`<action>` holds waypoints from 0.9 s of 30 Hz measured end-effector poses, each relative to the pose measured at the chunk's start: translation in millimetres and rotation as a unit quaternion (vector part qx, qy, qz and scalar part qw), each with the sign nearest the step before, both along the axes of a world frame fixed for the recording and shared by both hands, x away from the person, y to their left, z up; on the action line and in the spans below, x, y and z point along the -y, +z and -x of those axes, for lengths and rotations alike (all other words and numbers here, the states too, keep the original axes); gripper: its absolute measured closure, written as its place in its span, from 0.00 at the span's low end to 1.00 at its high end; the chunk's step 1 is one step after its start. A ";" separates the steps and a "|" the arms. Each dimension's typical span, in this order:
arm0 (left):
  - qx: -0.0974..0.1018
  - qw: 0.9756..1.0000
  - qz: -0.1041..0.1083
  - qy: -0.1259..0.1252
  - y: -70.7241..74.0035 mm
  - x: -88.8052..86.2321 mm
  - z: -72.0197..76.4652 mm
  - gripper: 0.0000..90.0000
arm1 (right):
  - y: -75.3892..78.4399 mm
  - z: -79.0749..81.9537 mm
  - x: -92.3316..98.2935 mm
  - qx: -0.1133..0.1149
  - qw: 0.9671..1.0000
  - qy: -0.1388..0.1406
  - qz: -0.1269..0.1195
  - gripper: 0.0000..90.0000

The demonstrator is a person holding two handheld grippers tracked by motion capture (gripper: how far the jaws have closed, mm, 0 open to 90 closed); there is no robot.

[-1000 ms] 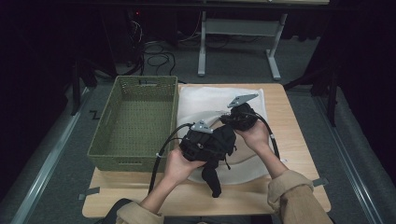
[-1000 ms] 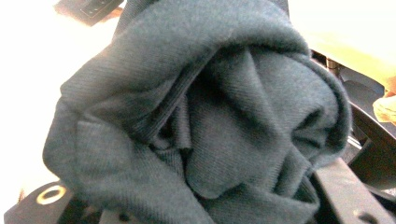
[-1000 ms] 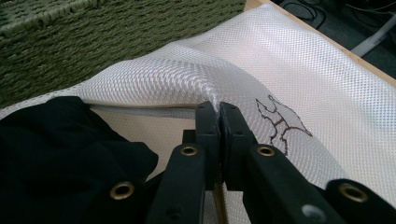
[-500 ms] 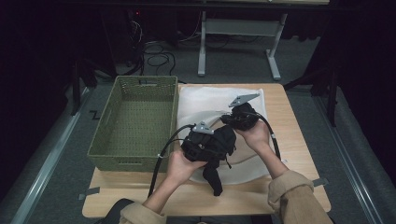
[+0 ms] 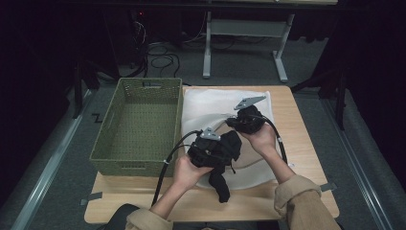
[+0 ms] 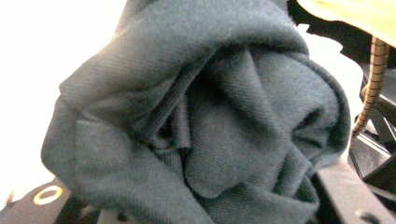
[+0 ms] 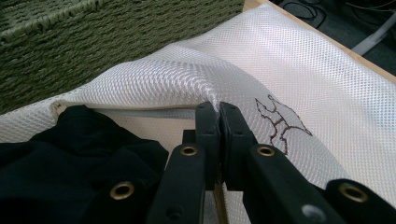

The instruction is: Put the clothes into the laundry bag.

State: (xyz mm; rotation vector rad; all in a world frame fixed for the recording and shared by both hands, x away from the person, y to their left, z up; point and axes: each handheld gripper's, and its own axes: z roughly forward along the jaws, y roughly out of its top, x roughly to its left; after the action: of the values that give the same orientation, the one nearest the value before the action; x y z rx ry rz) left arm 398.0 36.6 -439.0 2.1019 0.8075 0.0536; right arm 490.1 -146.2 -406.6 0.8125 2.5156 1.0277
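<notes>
Midway through bagging, left gripper (image 5: 225, 148) clamps a bunched dark garment (image 6: 201, 126), right gripper (image 7: 218, 112) pinches the mesh bag's (image 7: 289, 70) lip near the tabletop's middle; next, push the garment inside.

garment (image 6: 196, 130): soft matt knit | bag (image 7: 299, 70): white mesh | basket (image 5: 139, 124): woven
</notes>
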 end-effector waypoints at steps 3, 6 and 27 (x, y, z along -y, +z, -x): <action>-0.003 1.000 -0.005 0.001 -4.3 3.5 -1.2 0.61 | 0.9 1.2 0.6 0.001 1.000 -0.001 -0.003 0.98; -0.005 1.000 -0.007 0.002 -7.5 6.5 -2.5 0.61 | 1.6 2.2 0.2 0.003 1.000 -0.001 -0.004 0.98; -0.007 1.000 -0.025 0.014 -21.1 17.7 -14.0 0.60 | 4.5 5.9 1.8 0.005 1.000 0.000 -0.008 0.98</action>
State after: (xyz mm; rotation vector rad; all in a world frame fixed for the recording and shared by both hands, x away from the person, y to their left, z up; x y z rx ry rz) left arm 412.0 18.9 -460.1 2.1408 0.8526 0.0758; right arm 484.2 -148.0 -402.1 0.8103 2.5015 1.0493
